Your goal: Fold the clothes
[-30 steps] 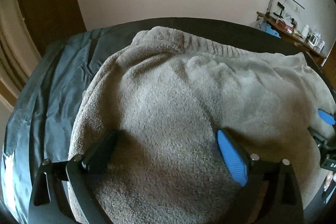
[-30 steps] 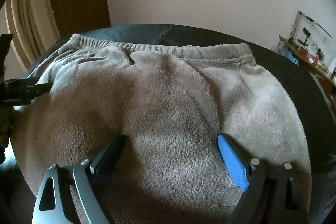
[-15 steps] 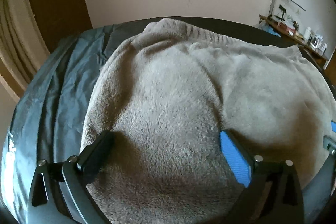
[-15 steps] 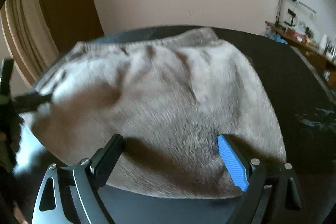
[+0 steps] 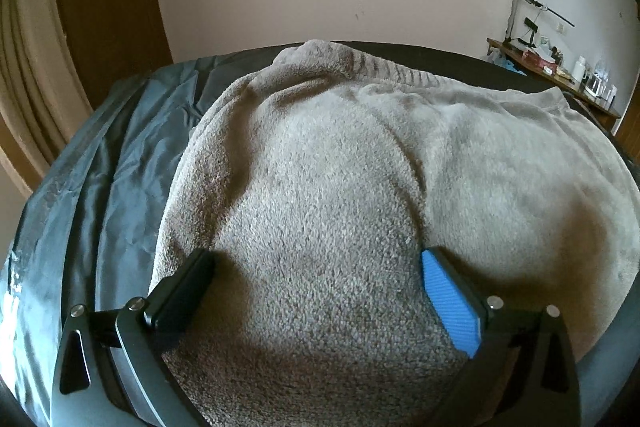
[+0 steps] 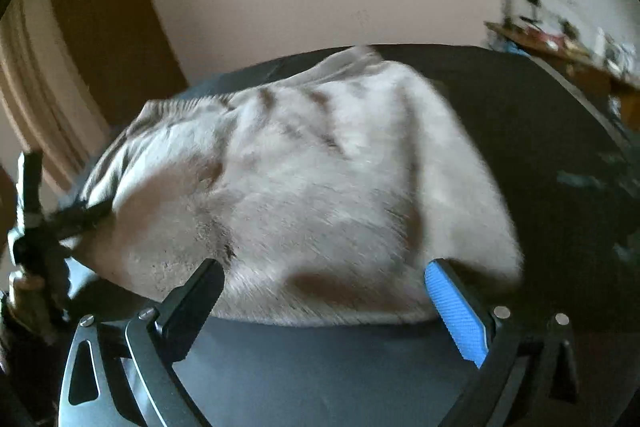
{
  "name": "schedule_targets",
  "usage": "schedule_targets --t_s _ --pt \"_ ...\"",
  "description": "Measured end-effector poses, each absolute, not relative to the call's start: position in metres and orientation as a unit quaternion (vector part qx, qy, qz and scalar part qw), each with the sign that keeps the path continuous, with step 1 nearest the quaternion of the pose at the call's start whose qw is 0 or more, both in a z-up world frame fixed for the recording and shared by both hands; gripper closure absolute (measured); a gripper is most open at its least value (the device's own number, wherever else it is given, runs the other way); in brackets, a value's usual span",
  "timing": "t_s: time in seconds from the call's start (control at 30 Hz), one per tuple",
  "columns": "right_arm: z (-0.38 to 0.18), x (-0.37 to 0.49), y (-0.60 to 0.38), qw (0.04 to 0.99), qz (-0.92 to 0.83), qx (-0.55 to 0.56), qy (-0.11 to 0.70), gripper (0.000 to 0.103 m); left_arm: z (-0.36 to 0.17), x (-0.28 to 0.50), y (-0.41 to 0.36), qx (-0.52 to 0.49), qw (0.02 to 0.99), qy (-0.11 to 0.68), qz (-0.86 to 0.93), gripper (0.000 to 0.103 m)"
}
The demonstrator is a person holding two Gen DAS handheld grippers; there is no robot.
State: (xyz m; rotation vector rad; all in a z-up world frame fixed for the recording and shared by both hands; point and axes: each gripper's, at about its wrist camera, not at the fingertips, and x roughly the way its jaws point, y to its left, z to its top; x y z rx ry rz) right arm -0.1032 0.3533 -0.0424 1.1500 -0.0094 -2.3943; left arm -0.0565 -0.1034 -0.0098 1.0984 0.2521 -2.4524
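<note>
Both grippers are spread wide now, nothing pinched: the right gripper has just opened fully and backed off the near edge, the left gripper hovers over the grey fleece garment, folded mid-bed.

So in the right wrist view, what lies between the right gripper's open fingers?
The near edge of the grey fleece garment and bare dark bedcover; the right gripper grips nothing.
</note>
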Motion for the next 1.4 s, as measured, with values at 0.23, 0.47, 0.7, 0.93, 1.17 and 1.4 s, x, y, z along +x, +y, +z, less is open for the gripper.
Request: schedule_targets --t_s 0.23,0.47,0.7,0.93,1.17,1.4 --pt "-0.059 -0.097 0.403 0.199 -0.866 0.45 -0.091 0.001 -0.01 -0.056 -0.104 0.395 0.216 0.097 -0.887 0.001" --pt "-0.064 -0.107 0.394 0.229 -0.853 0.446 -0.149 0.001 -0.011 -0.056 -0.103 0.395 0.216 0.097 -0.887 0.001" --pt "-0.067 -0.131 0.366 0.231 -0.863 0.423 -0.151 0.001 -0.012 -0.057 -0.101 0.395 0.218 0.097 -0.887 0.001" --pt "-0.069 -0.152 0.357 0.22 -0.872 0.402 -0.172 0.001 -0.011 -0.057 -0.097 0.395 0.219 0.096 -0.887 0.001" --pt "-0.073 -0.148 0.373 0.195 -0.875 0.382 -0.223 0.005 -0.012 -0.058 -0.094 0.396 0.22 0.096 -0.886 0.001" --pt "-0.073 -0.163 0.366 0.165 -0.884 0.384 -0.209 0.005 -0.012 -0.058 -0.093 0.396 0.221 0.096 -0.886 0.001"
